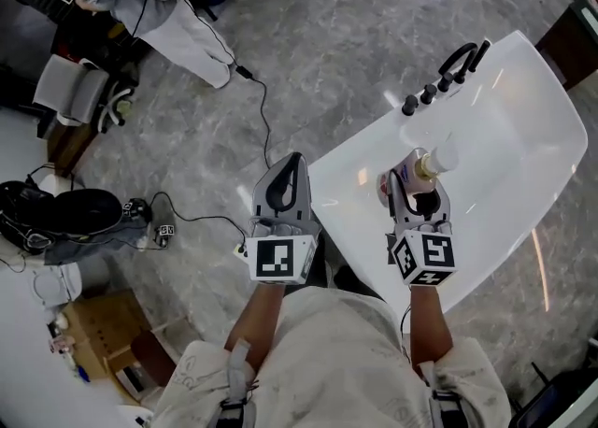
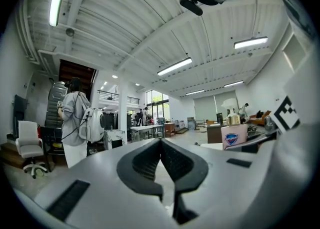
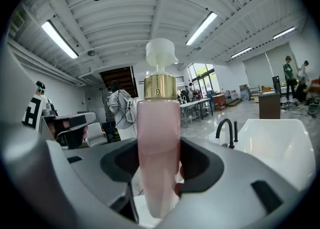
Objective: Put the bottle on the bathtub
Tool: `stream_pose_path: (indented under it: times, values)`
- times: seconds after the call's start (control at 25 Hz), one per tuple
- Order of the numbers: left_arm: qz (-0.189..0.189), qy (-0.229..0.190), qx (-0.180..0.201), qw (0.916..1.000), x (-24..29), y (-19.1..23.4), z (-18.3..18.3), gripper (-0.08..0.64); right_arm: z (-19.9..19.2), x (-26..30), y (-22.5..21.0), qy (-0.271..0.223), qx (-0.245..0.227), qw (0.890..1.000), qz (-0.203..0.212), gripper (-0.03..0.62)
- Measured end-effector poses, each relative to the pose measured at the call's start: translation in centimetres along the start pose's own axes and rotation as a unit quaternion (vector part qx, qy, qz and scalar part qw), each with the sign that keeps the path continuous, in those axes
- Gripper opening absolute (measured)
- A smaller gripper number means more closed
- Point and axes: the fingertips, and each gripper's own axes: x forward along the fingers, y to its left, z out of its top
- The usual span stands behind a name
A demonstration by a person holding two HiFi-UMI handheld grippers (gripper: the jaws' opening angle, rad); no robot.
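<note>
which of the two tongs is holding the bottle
The right tongs: the pink pump bottle stands upright, clamped between their jaws. The left tongs are shut with nothing between them.

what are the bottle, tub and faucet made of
bottle: frosted pink, plastic or glass, can't tell which; shiny gold collar, white pump.
bathtub: glossy white, acrylic or enamel; lights reflect off it.
faucet: matte black, probably coated metal.
</note>
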Motion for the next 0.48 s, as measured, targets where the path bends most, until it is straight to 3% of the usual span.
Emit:
stream_pose_path:
  times: [0.28, 0.48]
  values:
    - [-0.048, 0.015, -0.02, 0.9986, 3.8, 2.8, -4.4, 0.003, -3.8, 4.1, 1.6, 0.025, 0.006, 1.0, -0.014, 0.209]
    - [-0.068, 0.085, -0.031, 0.9936, 4.2, 5.1, -10.4, 0.003, -7.9, 7.2, 3.4, 0.078, 0.018, 0.997, -0.009, 0.209]
